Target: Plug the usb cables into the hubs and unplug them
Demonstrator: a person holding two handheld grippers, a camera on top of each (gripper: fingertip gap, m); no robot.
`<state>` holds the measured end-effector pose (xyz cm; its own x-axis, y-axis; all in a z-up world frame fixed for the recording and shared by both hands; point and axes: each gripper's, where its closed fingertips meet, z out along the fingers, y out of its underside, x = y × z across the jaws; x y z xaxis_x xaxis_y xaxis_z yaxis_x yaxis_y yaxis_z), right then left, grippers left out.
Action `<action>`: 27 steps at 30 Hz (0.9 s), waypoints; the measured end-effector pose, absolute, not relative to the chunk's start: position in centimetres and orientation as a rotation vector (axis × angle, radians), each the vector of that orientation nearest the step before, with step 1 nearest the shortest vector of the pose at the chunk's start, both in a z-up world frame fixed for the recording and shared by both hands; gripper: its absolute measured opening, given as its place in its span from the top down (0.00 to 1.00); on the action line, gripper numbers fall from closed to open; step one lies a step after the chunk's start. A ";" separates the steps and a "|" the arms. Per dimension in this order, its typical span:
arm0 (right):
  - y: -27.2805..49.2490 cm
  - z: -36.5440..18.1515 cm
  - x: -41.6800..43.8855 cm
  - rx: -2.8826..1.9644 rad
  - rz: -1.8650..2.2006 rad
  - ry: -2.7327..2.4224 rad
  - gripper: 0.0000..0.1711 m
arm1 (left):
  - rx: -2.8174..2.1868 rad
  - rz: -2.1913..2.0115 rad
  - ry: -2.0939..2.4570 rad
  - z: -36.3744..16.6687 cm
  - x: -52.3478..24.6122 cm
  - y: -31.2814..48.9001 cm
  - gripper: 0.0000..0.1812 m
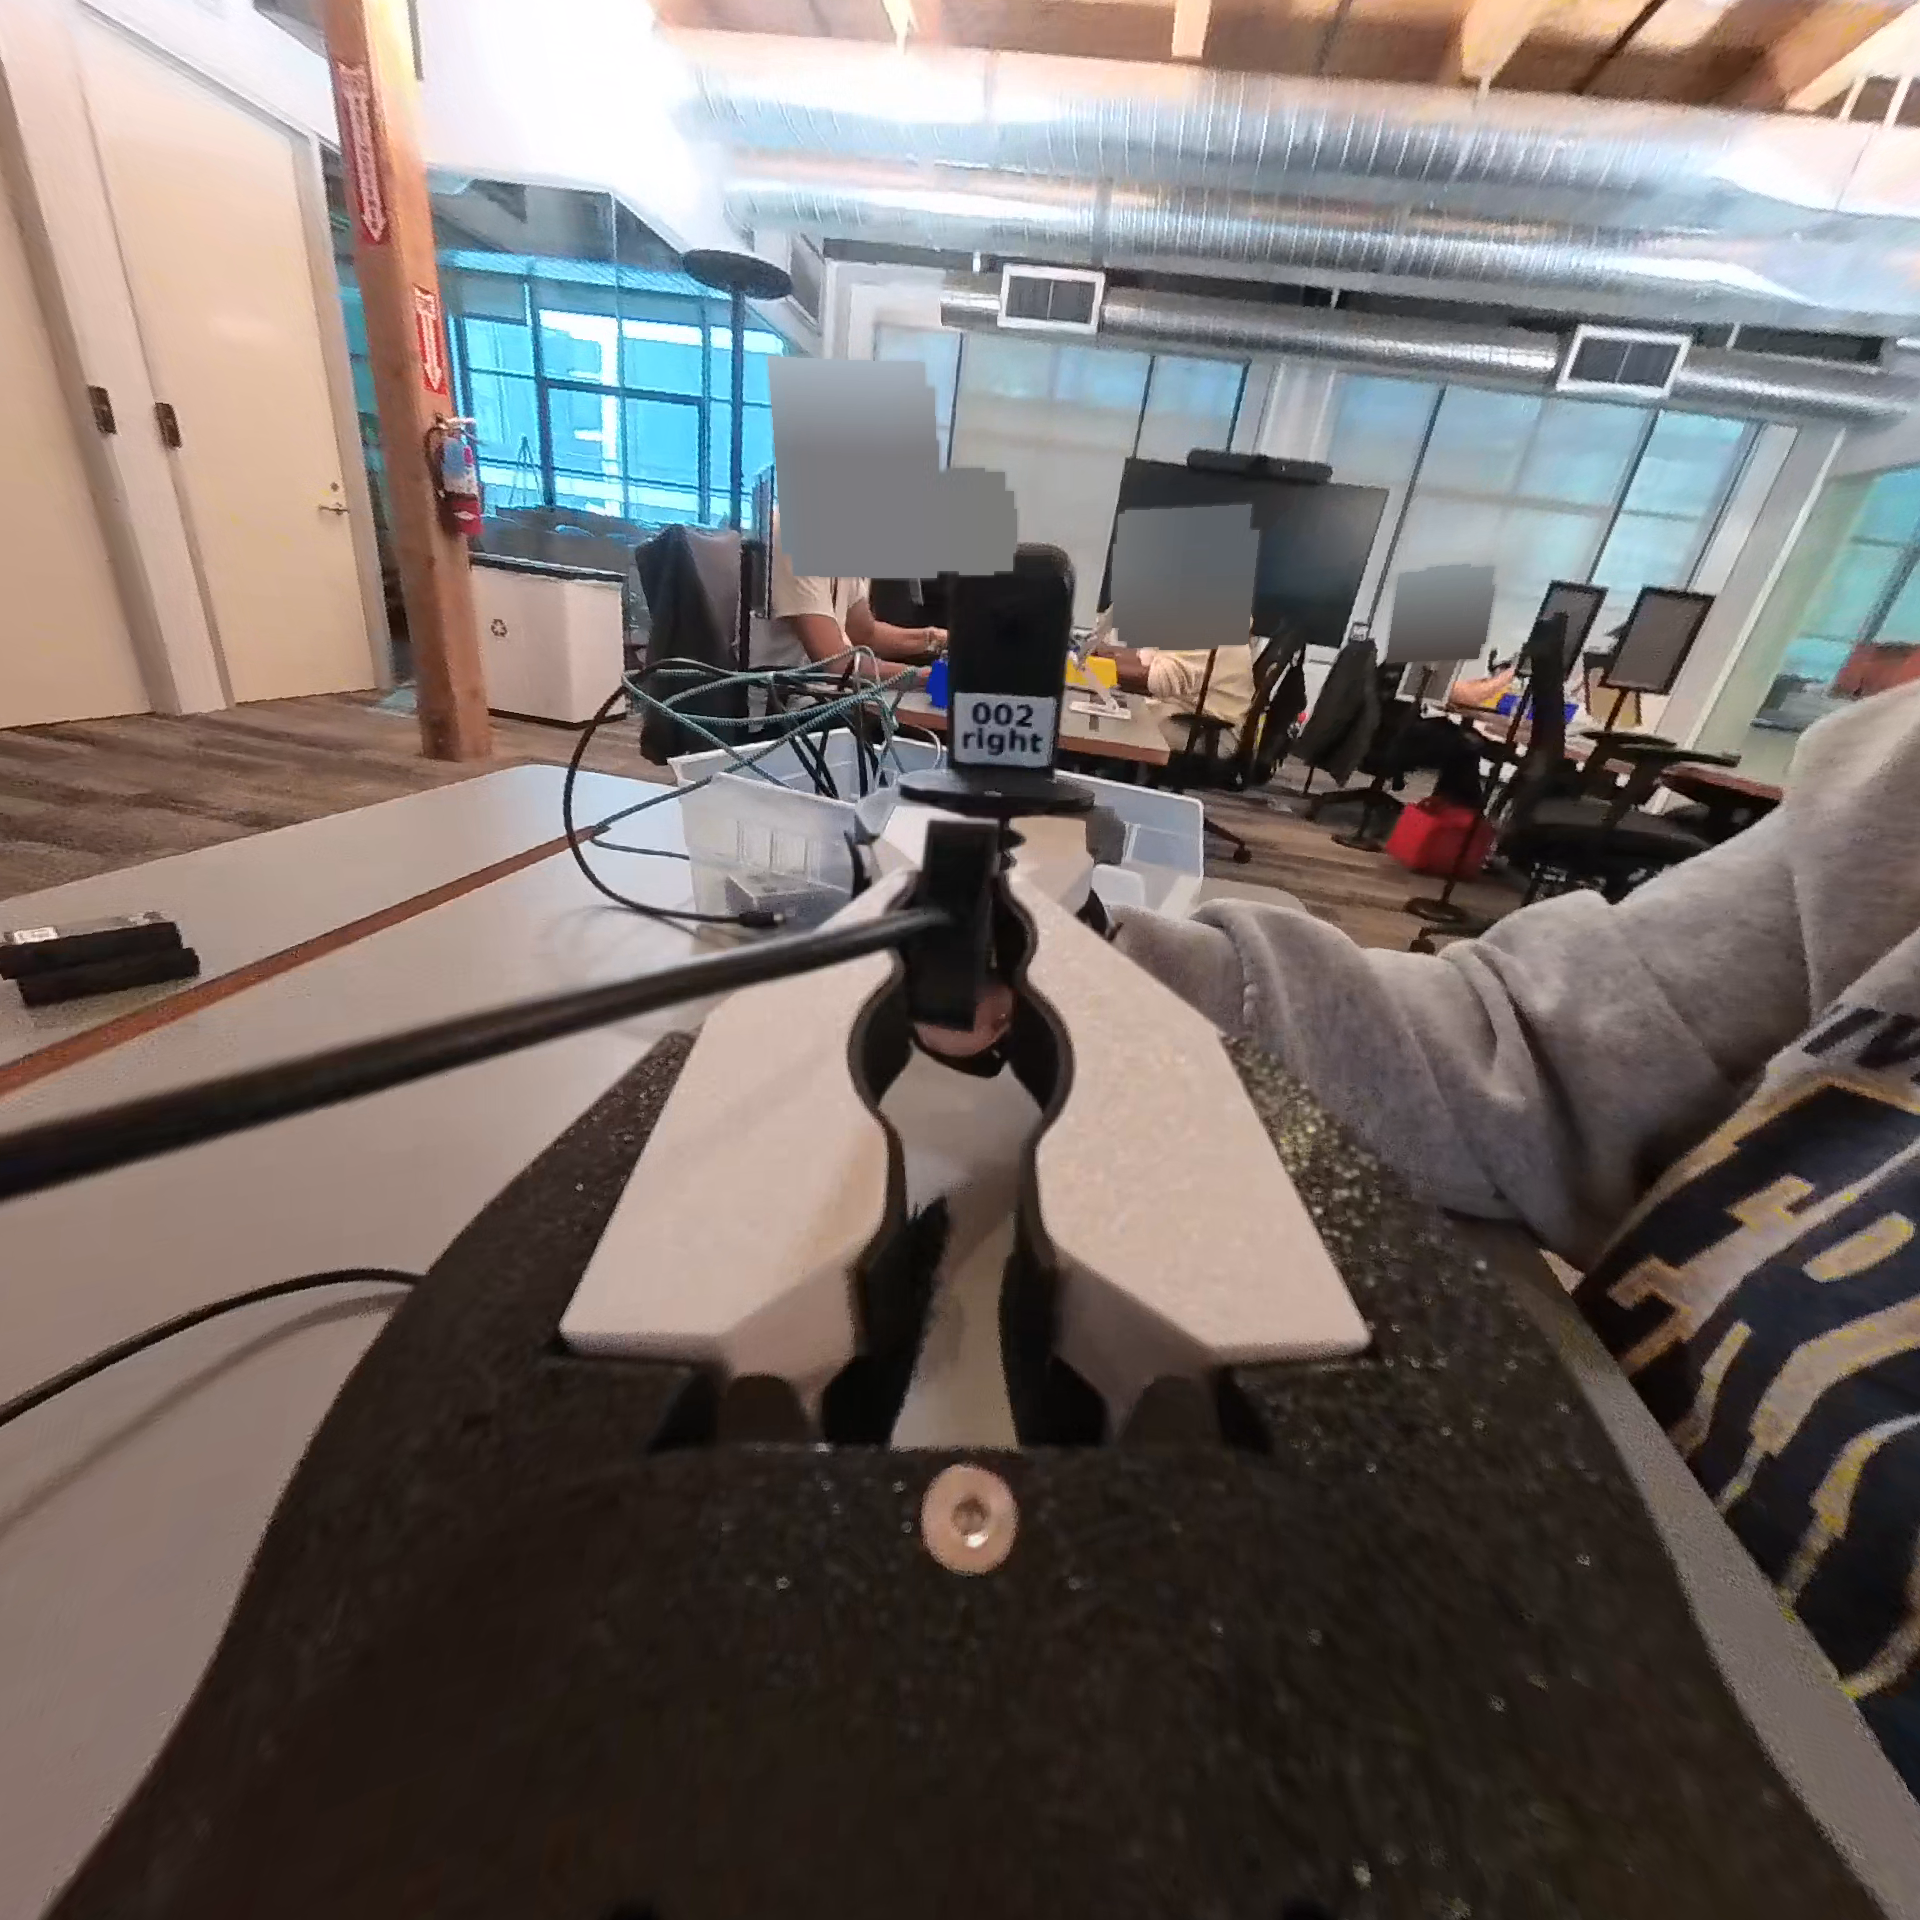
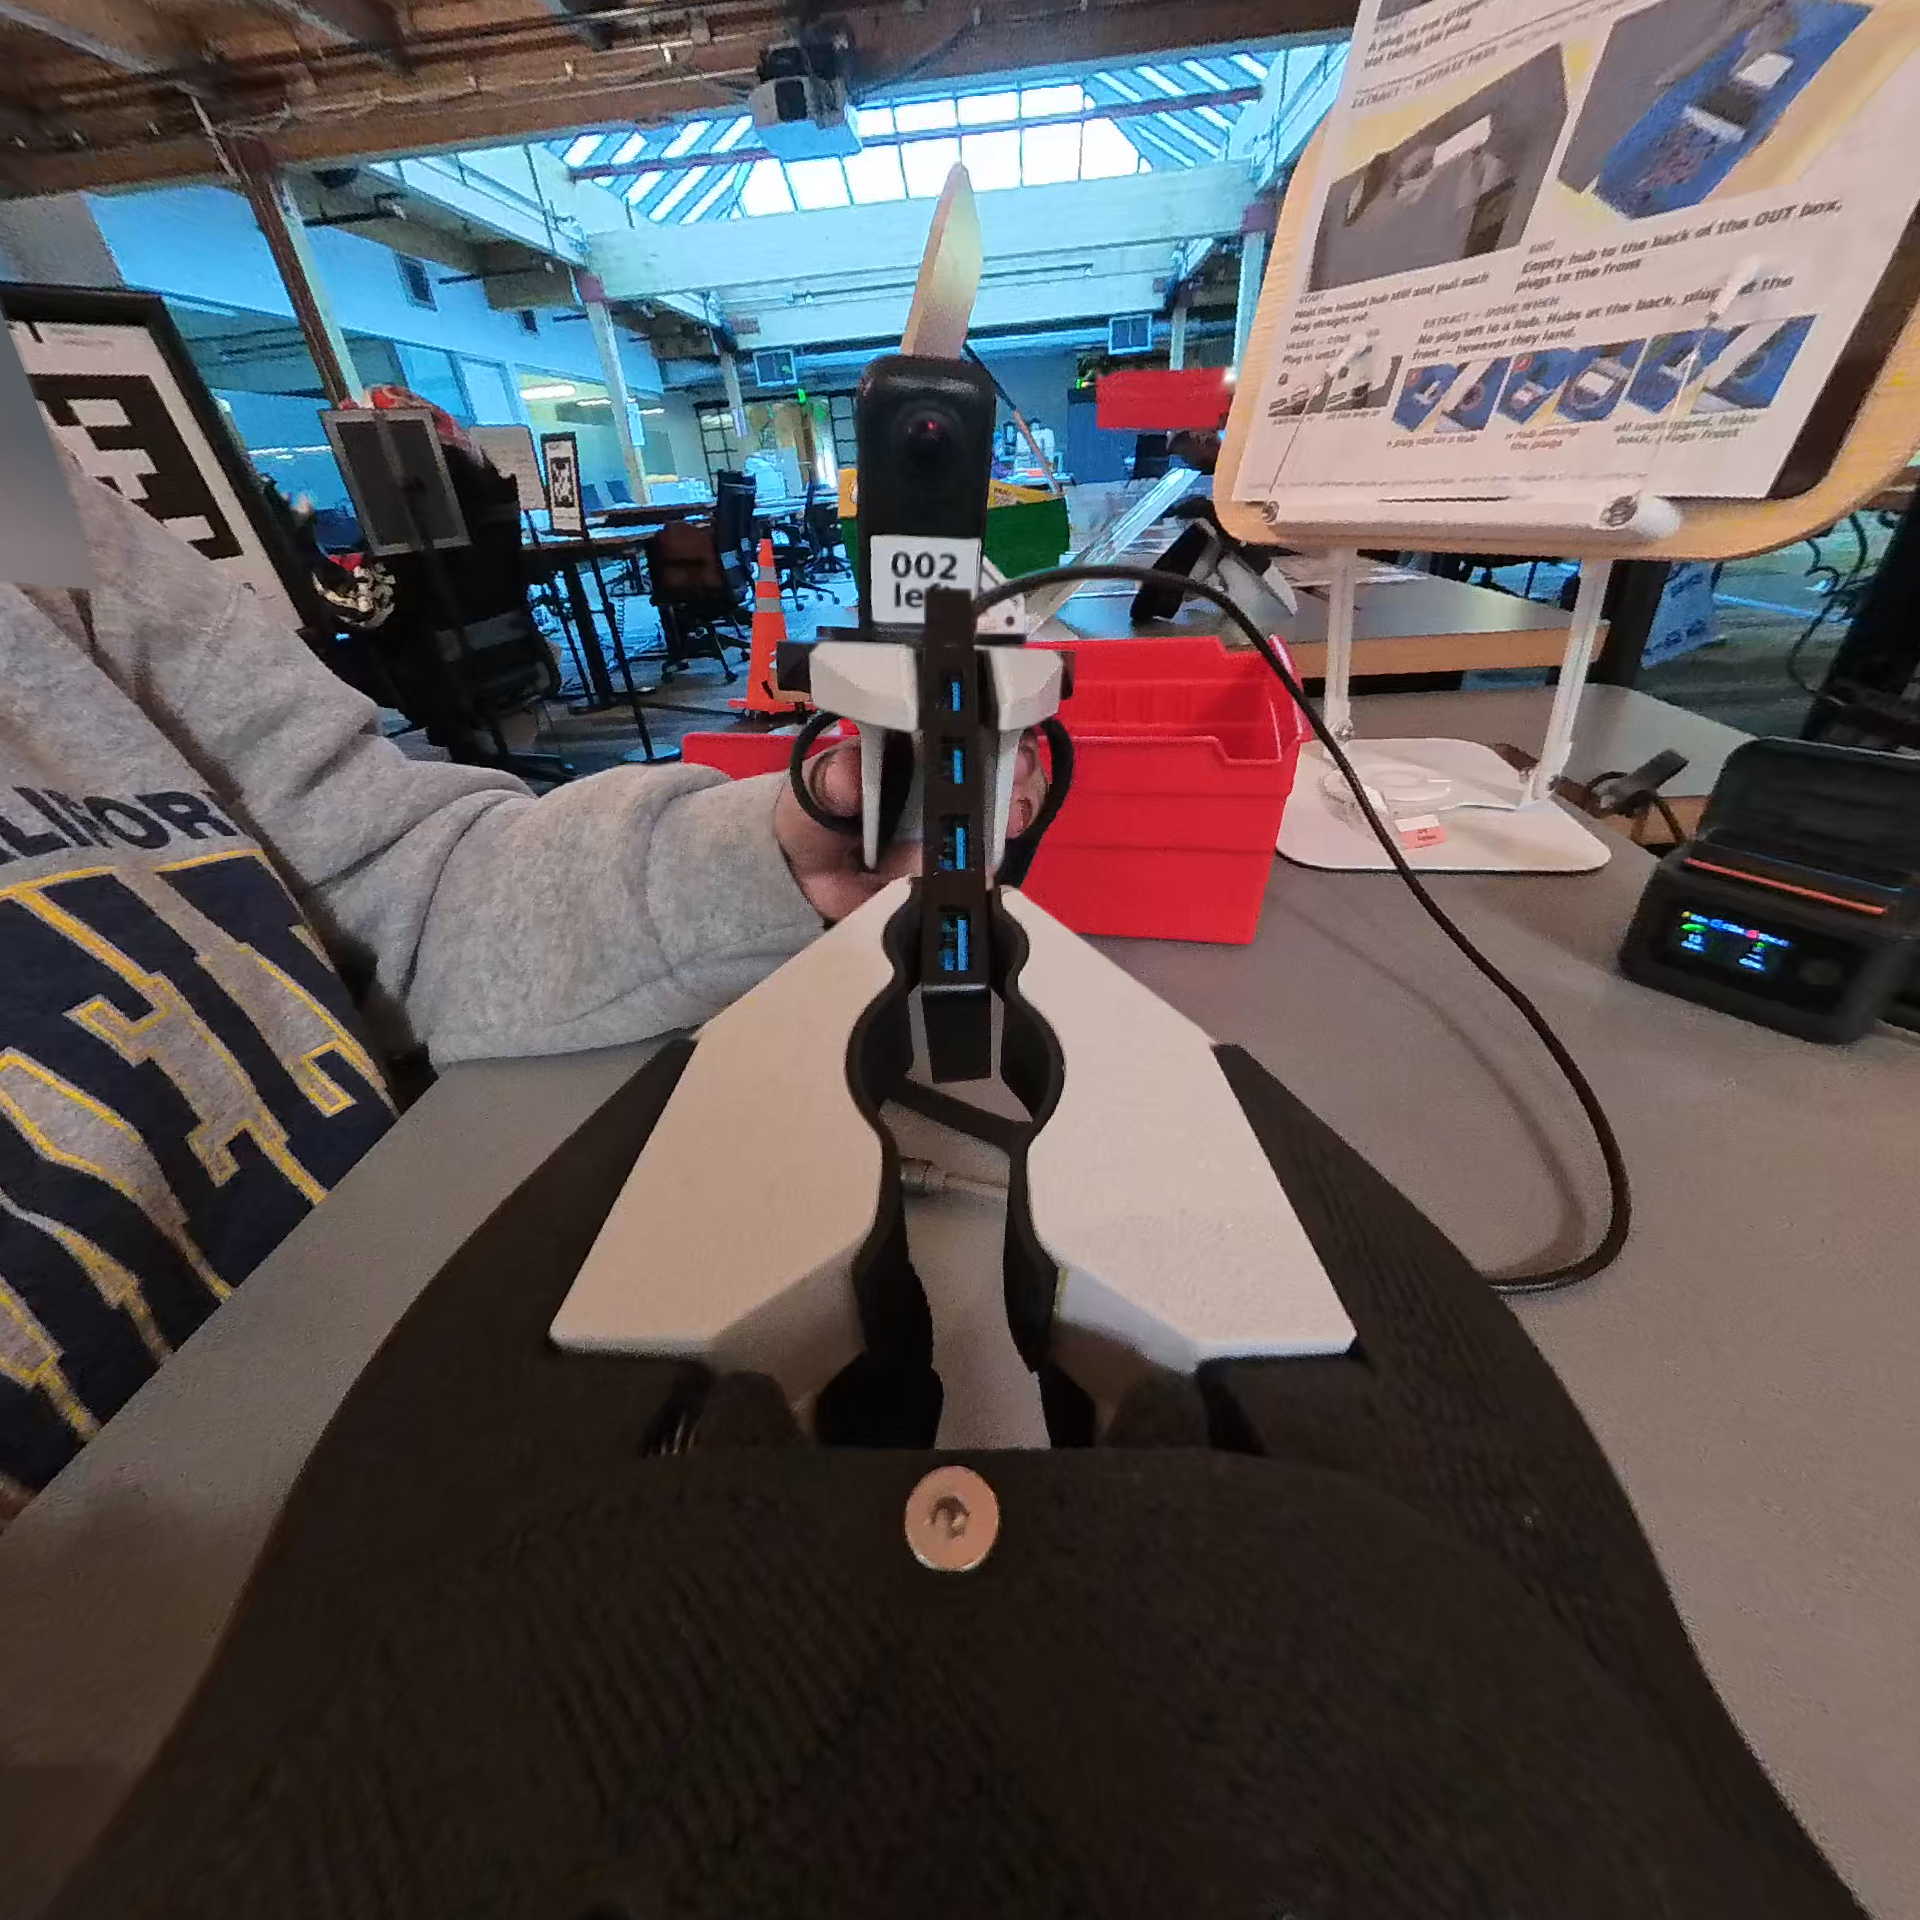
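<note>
Hub [image 2: 954, 831], black and slim with four blue ports, stands upright in the air between the two grippers, which face each other above the grey tabletop [image 2: 1714, 1143]. In the right wrist view the right gripper [image 2: 954, 977] has its white fingers [image 2: 769, 1091] clenched on the lower end of the hub, and the left gripper [image 2: 935, 717] beyond it clamps the upper part of the same hub, with a person's hand [image 2: 831, 831] behind it. All four ports look empty from this side. A black cable [image 2: 1507, 987] leaves the top of the hub, curves to the right and comes down in a loop onto the tabletop. Behind the hub sits a red bin [image 2: 1174, 790], and to the right a small black device [image 2: 1787, 914] with a lit screen, near a white stand [image 2: 1455, 800] that carries an instruction sheet [image 2: 1558, 260]. In the left wrist view the left gripper [image 1: 951, 940] grasps the hub [image 1: 951, 935] seen from its edge, and the cable [image 1: 416, 1049] runs from it to the left edge of the view. Just behind stands the right gripper [image 1: 997, 821], held by an arm in a grey sleeve [image 1: 1455, 1018]. Farther back a clear bin [image 1: 790, 842] holds more cables [image 1: 769, 707], and two black hubs [image 1: 99, 956] lie at the far left of the tabletop [image 1: 312, 1195].
</note>
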<state>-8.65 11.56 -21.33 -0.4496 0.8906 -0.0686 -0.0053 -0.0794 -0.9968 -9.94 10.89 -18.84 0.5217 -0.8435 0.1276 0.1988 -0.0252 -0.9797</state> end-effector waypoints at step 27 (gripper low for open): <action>12.0 -32.2 -11.7 -1.319 0.912 -1.948 0.85 | -1.341 -0.162 0.438 -19.4 -15.8 14.4 0.95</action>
<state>-11.67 11.96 -32.25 -0.3187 0.9420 0.1051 0.5228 0.2672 -0.8095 -15.81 14.41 -19.45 0.9080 -0.3605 -0.2136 -0.1349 0.2313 -0.9635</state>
